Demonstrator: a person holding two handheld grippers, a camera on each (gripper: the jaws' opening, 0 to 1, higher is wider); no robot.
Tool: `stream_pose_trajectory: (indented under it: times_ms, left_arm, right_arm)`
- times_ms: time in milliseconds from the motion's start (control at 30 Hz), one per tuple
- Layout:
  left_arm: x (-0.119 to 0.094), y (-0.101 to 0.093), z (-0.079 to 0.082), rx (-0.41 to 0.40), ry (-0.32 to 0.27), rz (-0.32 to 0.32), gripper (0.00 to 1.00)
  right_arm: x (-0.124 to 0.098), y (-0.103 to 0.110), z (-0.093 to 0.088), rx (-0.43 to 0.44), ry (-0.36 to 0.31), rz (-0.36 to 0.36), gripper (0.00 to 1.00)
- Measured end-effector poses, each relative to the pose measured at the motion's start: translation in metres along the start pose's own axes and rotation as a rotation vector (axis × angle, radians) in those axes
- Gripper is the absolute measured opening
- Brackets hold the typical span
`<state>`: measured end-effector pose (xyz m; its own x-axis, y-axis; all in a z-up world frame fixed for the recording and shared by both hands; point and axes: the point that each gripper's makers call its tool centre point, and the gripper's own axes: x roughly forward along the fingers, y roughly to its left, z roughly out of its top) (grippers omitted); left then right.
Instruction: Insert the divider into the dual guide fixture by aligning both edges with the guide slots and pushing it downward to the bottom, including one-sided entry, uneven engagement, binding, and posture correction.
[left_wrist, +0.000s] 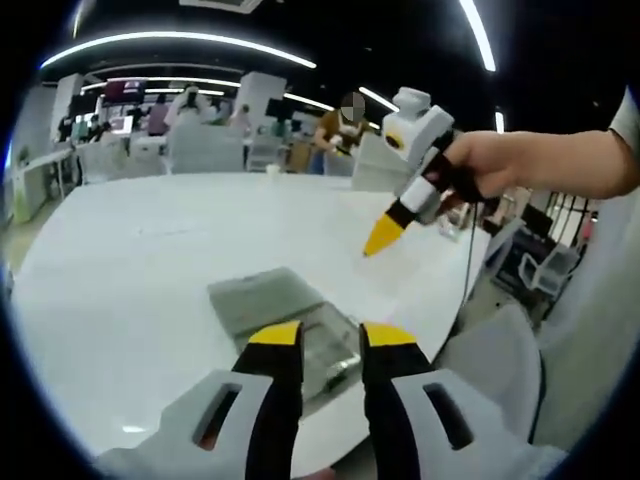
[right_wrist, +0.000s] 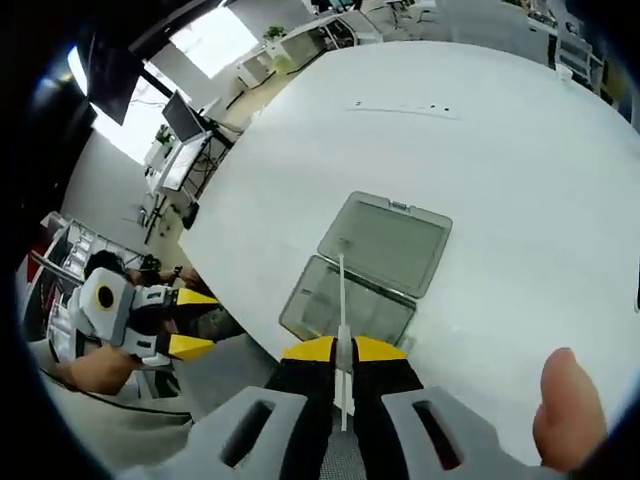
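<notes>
Right gripper (right_wrist: 338, 350) jaws pinch the divider (right_wrist: 341, 300); left gripper (left_wrist: 331, 336) jaws parted, empty

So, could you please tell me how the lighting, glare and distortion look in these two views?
Left gripper view: ceiling light strips bend into arcs from fisheye distortion; the white table is brightly, evenly lit; the right hand-held gripper looks slightly soft. Right gripper view: windows at upper left blow out; the table edge curves strongly; the clear box and thin divider stay reasonably sharp.
</notes>
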<state>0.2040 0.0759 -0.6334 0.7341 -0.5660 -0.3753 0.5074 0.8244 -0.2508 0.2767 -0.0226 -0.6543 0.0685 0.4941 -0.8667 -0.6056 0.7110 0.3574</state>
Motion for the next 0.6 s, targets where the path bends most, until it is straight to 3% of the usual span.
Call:
stream_pose_trajectory:
  times_ms: [167,300,467,600]
  left_arm:
    - [-0.0006,0.0004,-0.0002,0.0,0.001,-0.002,0.19]
    - [-0.001,0.0013,-0.0003,-0.002,0.0,-0.002,0.19]
    - [-0.0014,0.0022,-0.0009,-0.007,0.001,-0.002,0.19]
    - [-0.0012,0.002,-0.001,-0.009,0.002,-0.003,0.19]
  right_arm:
    - [0.0019,-0.0022,-0.0011,0.004,0.017,-0.003,0.0]
    - [0.0035,-0.0046,0.003,-0.04,-0.001,-0.01,0.0]
    - [0.006,-0.0045,-0.0021,0.006,0.023,-0.011,0.0]
    - [0.0075,-0.0056,-0.0025,-0.009,0.024,-0.011,0.0]
